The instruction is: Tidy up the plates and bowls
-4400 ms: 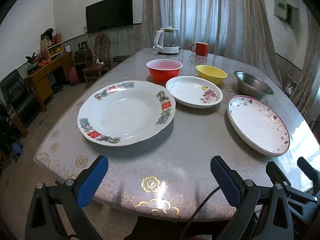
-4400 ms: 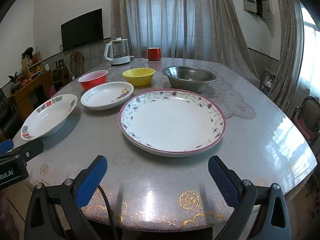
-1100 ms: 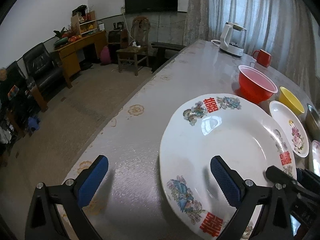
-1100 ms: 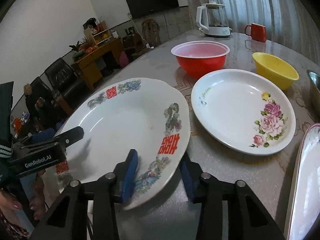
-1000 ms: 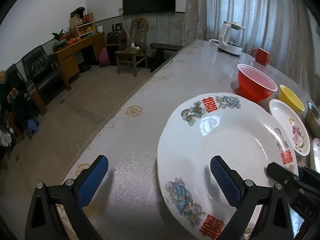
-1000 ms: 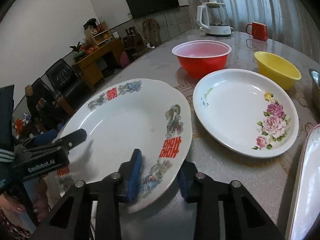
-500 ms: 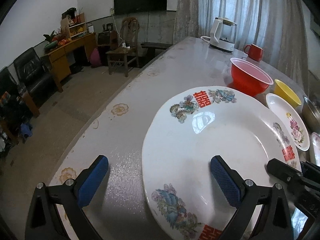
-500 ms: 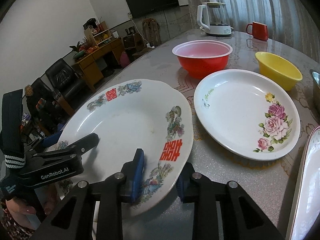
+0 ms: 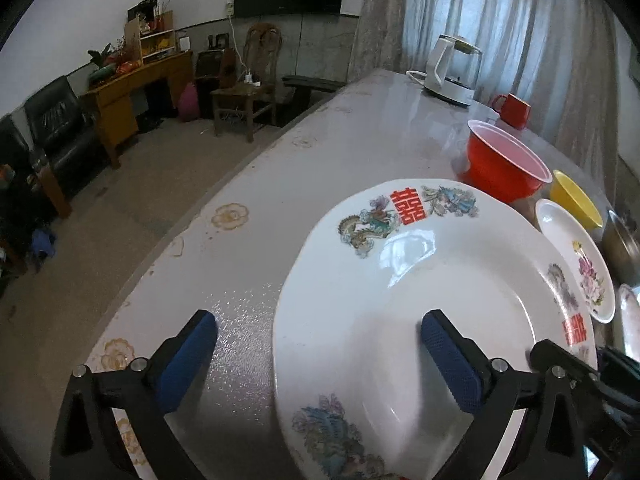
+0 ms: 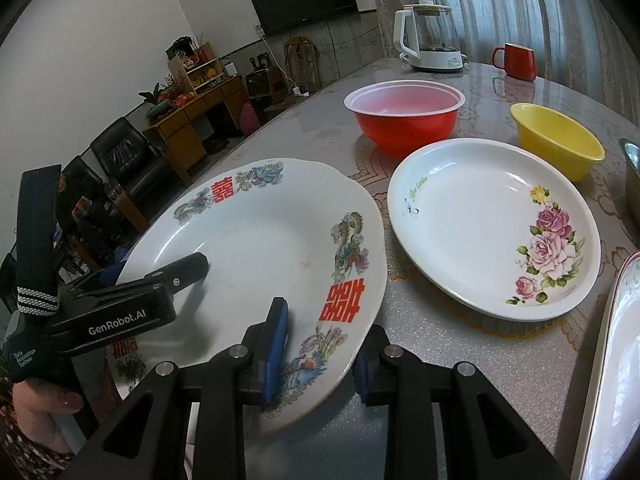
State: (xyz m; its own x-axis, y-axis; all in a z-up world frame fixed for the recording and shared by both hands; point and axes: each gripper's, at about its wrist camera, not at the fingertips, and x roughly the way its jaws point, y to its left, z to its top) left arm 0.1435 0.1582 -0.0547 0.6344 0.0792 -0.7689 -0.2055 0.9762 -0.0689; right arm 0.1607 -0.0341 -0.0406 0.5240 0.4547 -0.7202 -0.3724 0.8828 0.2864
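Observation:
A large white plate with red characters and dragon prints (image 9: 420,304) (image 10: 256,248) lies at the table's left edge. My right gripper (image 10: 320,356) is shut on its near rim, one pad above and one below. My left gripper (image 9: 320,360) is open and straddles the plate's left rim, one pad over the plate, one over the table; it shows in the right wrist view (image 10: 160,280). A rose-print plate (image 10: 492,224) lies to the right, with a red bowl (image 10: 404,116) and a yellow bowl (image 10: 556,140) behind.
A kettle (image 10: 428,40) and a red mug (image 10: 516,60) stand at the table's far end. A steel bowl's rim (image 9: 620,244) and a pink-rimmed plate's edge (image 10: 612,364) show at the right. The table edge (image 9: 192,224) drops to the floor on the left.
My right gripper has closed tighter on the plate's near rim. My left gripper has moved in over the plate's left side, and the plate's left rim looks slightly raised.

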